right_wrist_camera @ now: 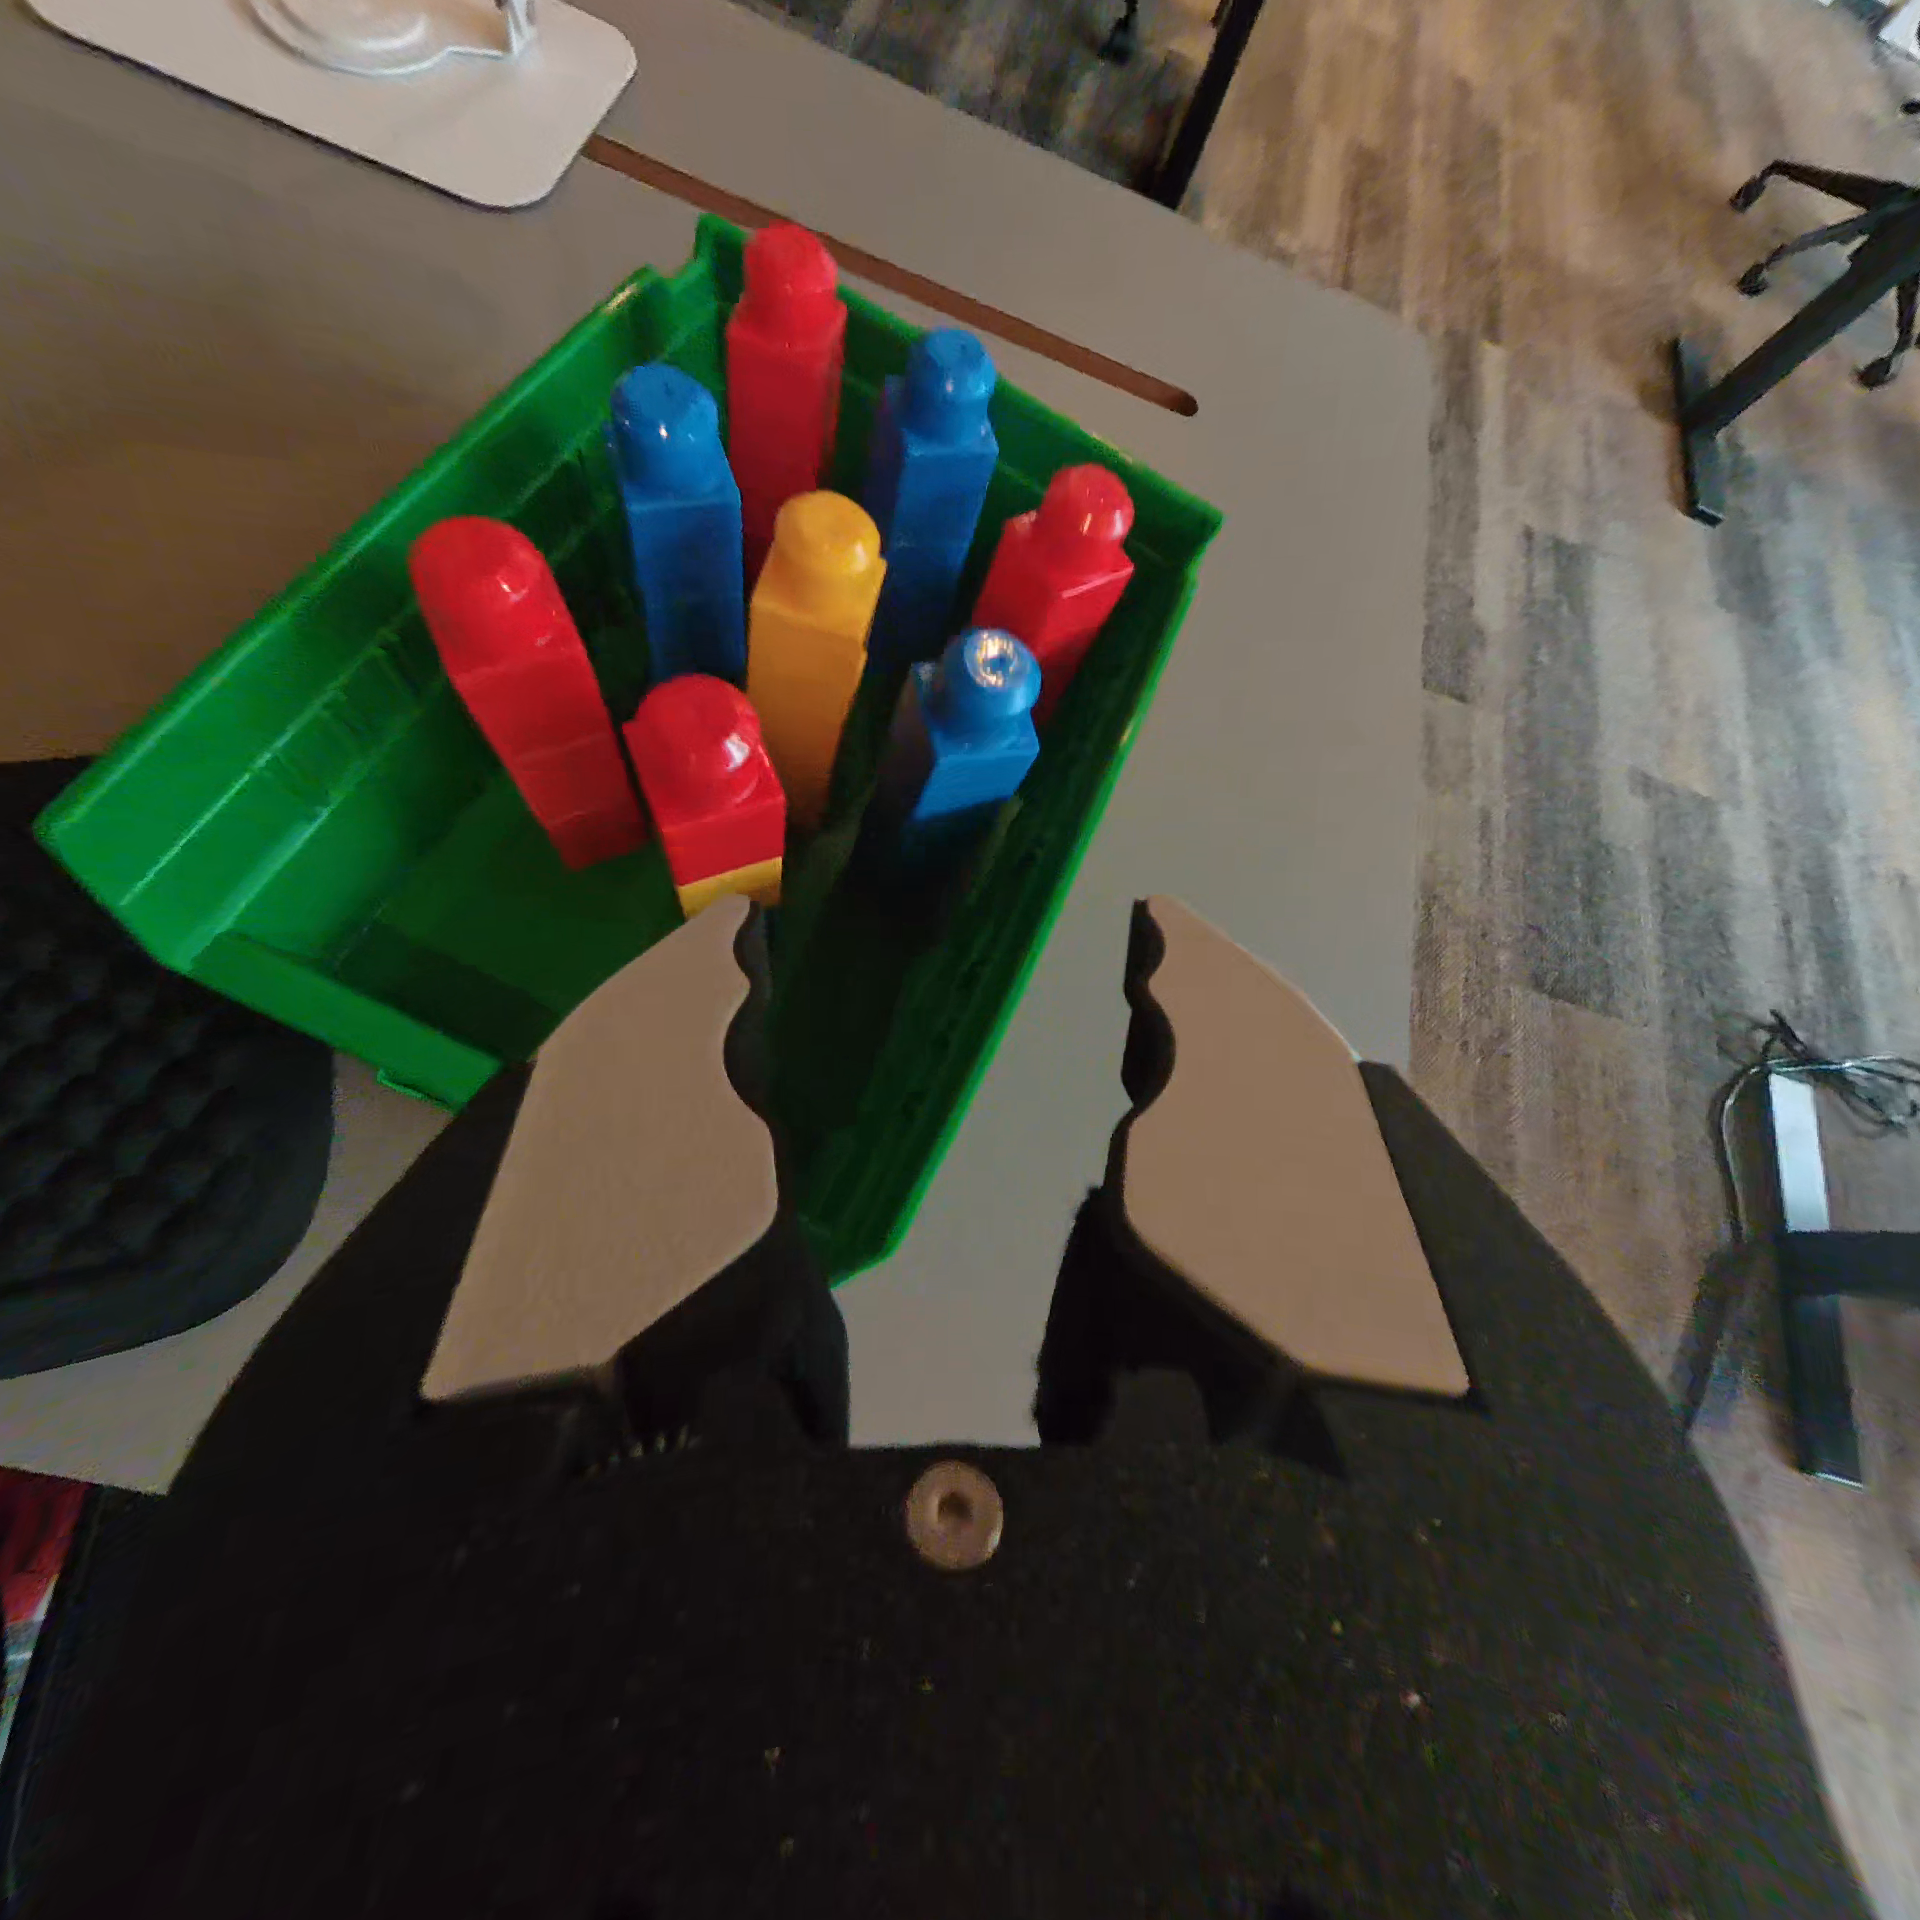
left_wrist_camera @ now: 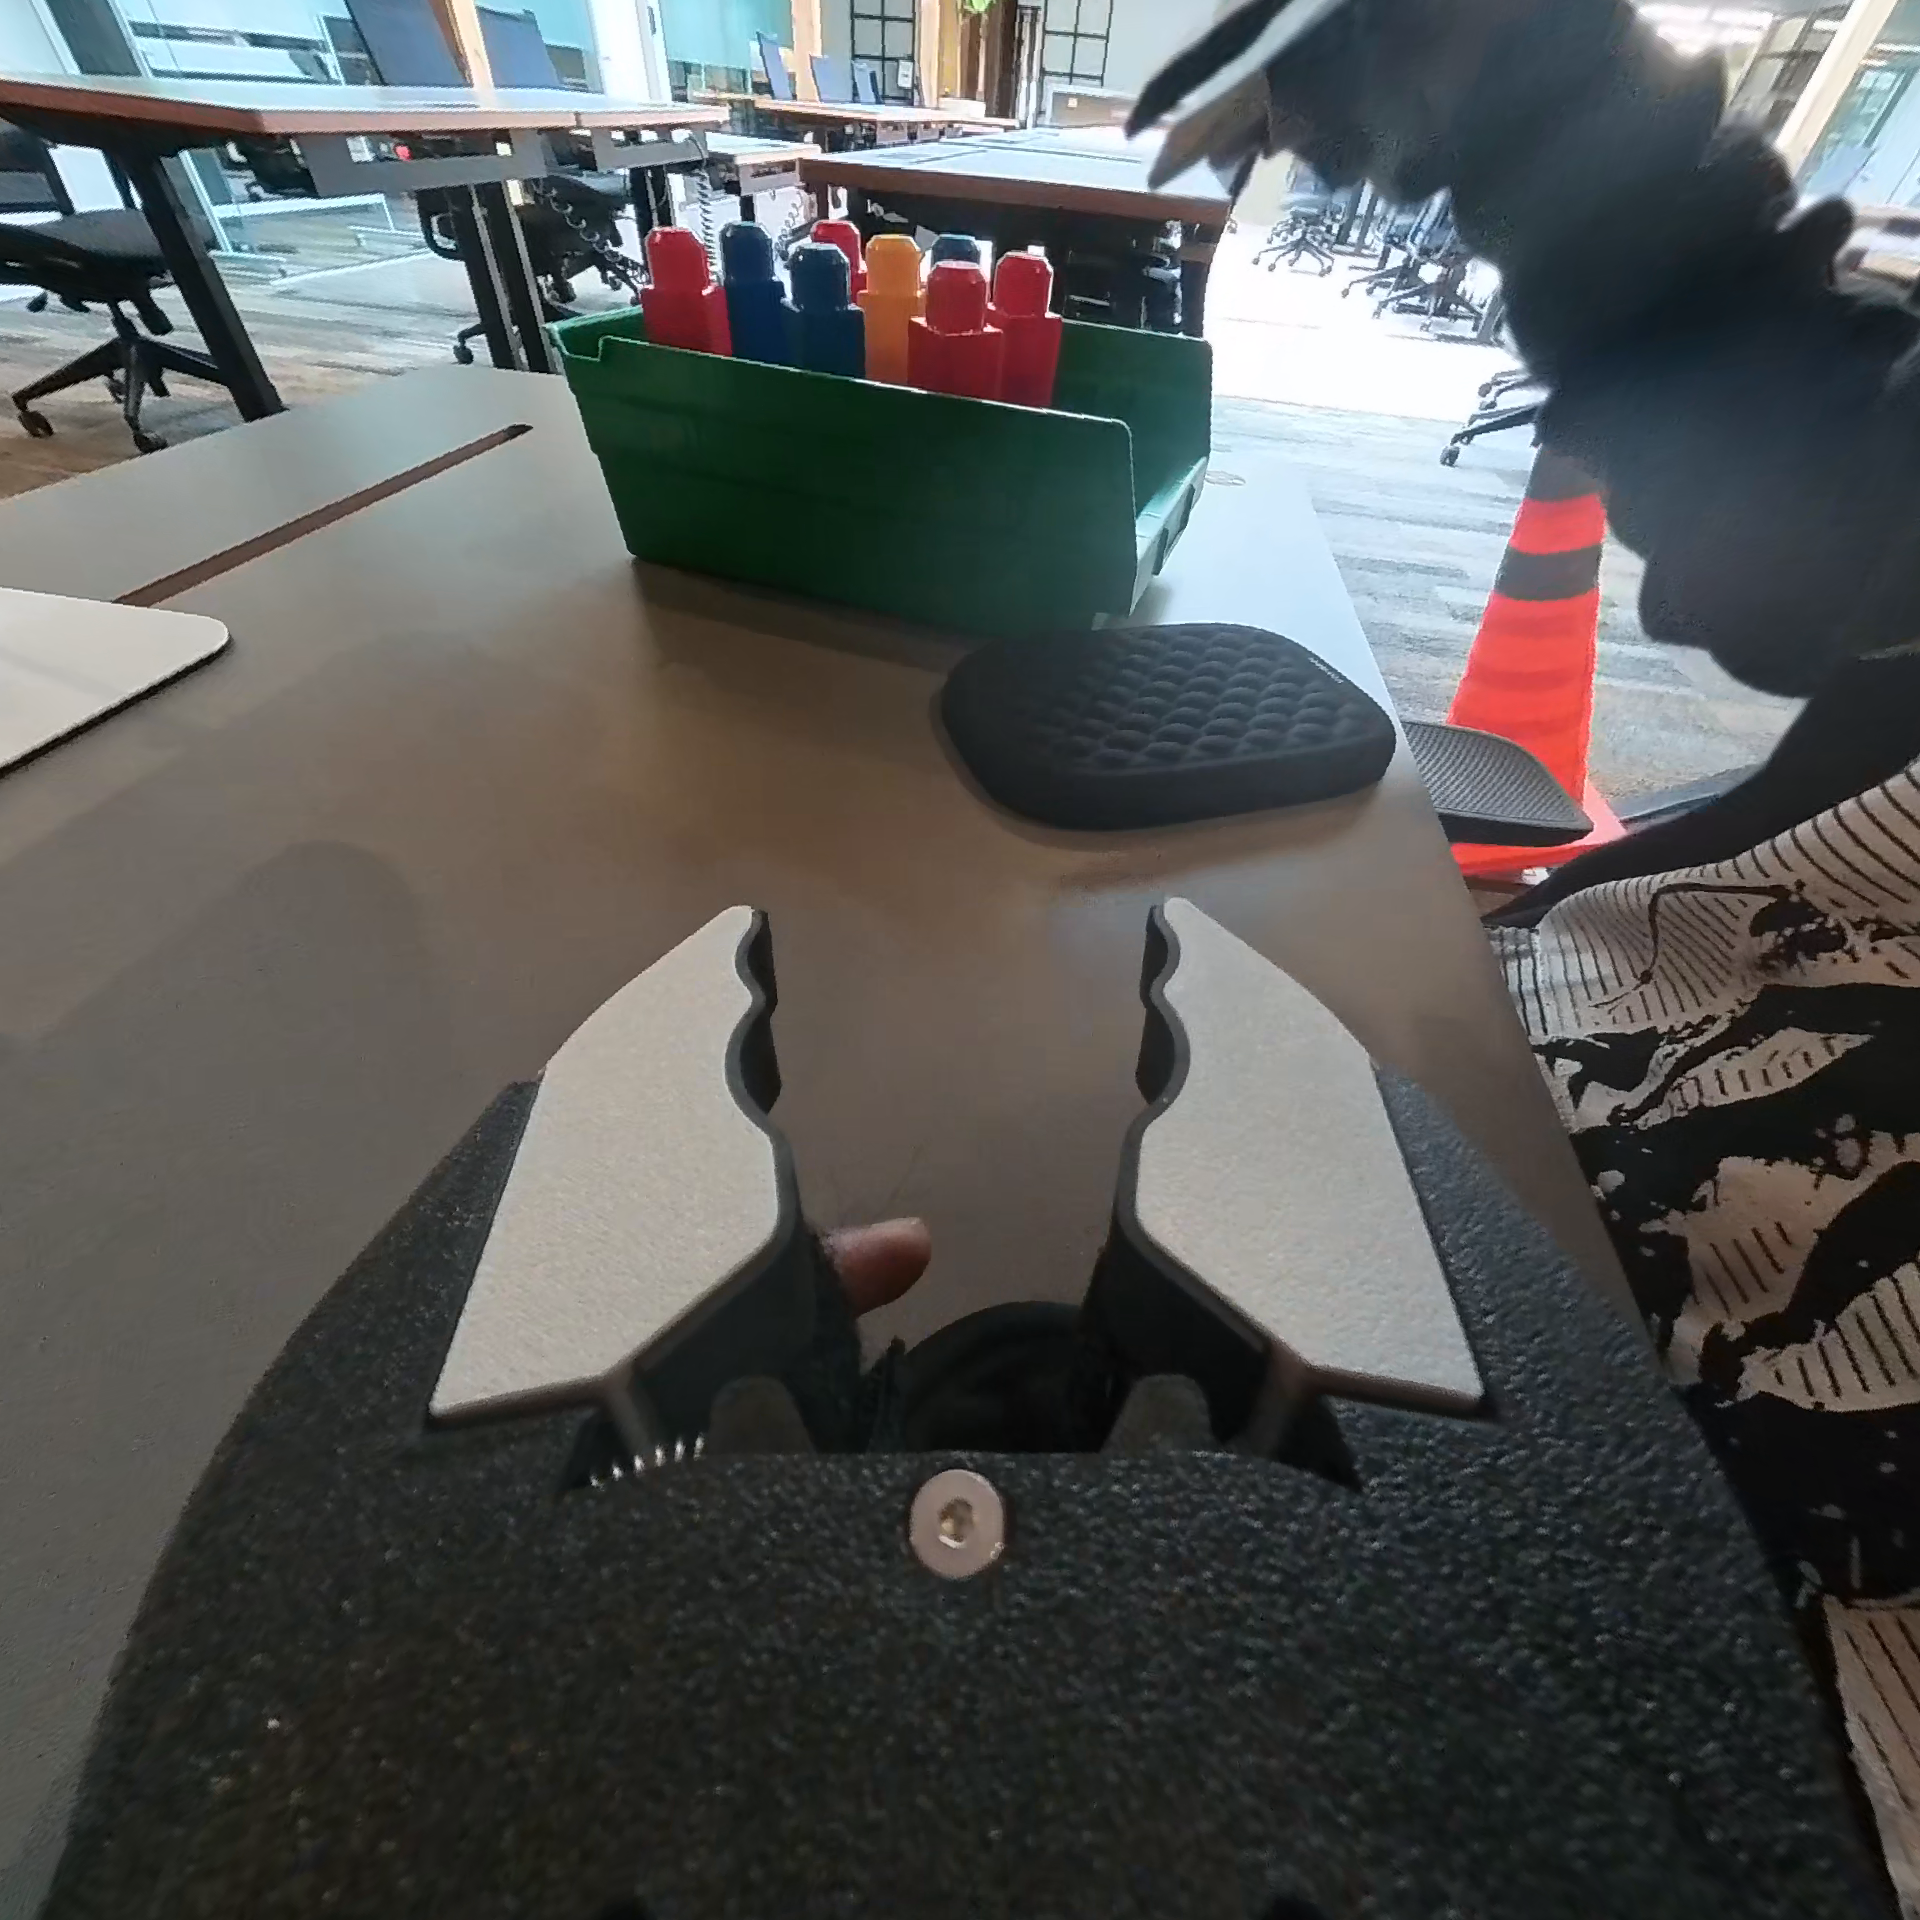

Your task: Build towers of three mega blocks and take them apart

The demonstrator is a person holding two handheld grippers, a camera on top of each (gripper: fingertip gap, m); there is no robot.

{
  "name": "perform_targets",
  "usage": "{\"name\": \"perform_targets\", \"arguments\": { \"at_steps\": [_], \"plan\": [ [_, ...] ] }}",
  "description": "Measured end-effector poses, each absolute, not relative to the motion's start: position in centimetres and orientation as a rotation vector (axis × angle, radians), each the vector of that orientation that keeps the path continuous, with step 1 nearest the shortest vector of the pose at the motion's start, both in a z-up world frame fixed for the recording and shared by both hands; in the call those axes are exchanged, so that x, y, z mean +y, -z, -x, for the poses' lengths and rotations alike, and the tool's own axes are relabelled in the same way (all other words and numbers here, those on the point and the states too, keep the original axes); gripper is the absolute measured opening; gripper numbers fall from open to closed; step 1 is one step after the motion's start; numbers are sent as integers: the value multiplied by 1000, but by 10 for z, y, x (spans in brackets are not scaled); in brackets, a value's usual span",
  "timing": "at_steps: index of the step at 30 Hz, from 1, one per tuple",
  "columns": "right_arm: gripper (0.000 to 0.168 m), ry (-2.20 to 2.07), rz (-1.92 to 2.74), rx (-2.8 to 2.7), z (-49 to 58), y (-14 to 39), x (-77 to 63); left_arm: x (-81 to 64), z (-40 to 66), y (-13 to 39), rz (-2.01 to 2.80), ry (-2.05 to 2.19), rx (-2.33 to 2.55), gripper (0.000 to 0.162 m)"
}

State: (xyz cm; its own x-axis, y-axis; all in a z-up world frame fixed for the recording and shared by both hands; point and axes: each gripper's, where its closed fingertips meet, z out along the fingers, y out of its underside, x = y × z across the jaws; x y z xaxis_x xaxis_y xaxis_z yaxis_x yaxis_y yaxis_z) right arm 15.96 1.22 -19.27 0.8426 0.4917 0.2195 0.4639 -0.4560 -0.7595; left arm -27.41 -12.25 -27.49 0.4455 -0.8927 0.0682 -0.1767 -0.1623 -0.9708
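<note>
Eight block towers (right_wrist_camera: pixel 810 644) in green bin (right_wrist_camera: pixel 260 790)

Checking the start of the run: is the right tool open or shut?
Open. The right tool shows a clear gap between its fingers, holding nothing, poised over the green bin of block towers.

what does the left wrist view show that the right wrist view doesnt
Only the left wrist view: an orange traffic cone, office desks and chairs behind, patterned clothing, the open left gripper low over the table, and the right gripper's body blurred at upper right.

Only the right wrist view: the bin's inside from above, a yellow block under the nearest red block, the wood floor, and the open right gripper.

Both: the green bin of block towers, the black pad, the grey table.
</note>
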Motion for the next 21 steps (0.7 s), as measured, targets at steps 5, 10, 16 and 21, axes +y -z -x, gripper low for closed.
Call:
{"name": "perform_targets", "arguments": {
  "at_steps": [5,10,16,21],
  "plan": [
    [63,-66,2138,-631,-169,223,7,-120,277,270,1616,847,908,69],
    [64,-54,2176,-542,-182,245,3,-109,304,246,1652,585,723,71],
    [77,-45,2266,-526,-185,270,-2,-135,400,198,1767,143,249,70],
    [78,-59,2309,-498,-180,286,2,-166,467,218,1884,-96,9,74]
  ]
}}
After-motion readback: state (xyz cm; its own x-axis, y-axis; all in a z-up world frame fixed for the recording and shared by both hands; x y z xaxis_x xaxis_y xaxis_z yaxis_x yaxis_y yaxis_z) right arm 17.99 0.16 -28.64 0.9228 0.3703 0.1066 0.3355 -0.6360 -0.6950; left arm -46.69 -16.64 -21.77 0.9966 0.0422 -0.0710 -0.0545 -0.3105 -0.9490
